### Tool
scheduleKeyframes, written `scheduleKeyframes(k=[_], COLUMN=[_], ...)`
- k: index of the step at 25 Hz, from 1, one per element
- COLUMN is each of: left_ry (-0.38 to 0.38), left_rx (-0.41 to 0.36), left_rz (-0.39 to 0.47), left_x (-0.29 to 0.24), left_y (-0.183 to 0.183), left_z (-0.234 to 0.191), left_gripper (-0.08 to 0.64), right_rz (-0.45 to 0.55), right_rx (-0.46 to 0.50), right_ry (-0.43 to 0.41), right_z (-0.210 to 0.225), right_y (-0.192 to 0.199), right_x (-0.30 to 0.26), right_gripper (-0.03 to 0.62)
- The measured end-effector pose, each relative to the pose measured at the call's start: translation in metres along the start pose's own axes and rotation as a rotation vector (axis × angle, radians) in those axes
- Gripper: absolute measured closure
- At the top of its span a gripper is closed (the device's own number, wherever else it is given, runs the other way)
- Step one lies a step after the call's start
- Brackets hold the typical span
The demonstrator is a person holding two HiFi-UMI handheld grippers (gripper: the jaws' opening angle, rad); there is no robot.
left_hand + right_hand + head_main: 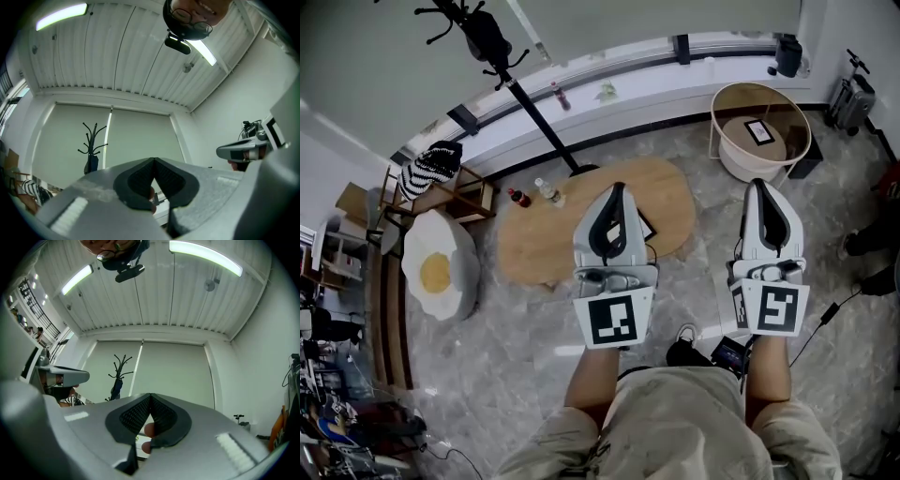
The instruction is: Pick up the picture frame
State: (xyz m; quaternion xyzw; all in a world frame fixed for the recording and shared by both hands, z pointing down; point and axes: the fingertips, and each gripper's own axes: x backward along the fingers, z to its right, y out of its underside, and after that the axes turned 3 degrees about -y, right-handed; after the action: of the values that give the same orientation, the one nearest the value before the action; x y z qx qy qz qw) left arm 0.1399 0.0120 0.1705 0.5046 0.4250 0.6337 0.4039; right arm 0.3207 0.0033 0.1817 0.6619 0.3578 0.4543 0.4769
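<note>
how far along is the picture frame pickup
Nothing looks done yet. What looks like the picture frame lies untouched on the round side table. In hand: nothing. The left gripper and right gripper are both shut and empty, away from it. Left: reach it, open, grip, lift.

Home-style living room, lightly staged.
Low oval wooden table (pixel 539 251), fried-egg cushion (pixel 439 267), coat stand (pixel 492 47), round side table (pixel 745 161), marbled floor (pixel 525 323), drawn roller blinds (pixel 140 140) along one wall.
</note>
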Motion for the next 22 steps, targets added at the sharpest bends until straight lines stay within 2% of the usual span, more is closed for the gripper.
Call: scheduleKeyframes(k=[12,17,22], left_ry=[-0.045,-0.069,-0.099], left_rx=[-0.016,-0.024,0.002], left_rz=[-0.016,-0.027,-0.016], left_x=[-0.031,-0.041,-0.053], left_y=[0.018,0.030,0.044], left_z=[0.018,0.004,-0.020], left_gripper=[0.555,0.554,0.554], right_rz=[-0.006,-0.005,0.006], right_rx=[-0.027,-0.036,0.003], right_ry=[-0.034,-0.041,-0.077], right_z=[0.035,0.033,0.018], right_y=[0.025,0.036,0.042], right_x=[-0.024,-0.046,-0.073], right_gripper=[0.591,0.591,0.591])
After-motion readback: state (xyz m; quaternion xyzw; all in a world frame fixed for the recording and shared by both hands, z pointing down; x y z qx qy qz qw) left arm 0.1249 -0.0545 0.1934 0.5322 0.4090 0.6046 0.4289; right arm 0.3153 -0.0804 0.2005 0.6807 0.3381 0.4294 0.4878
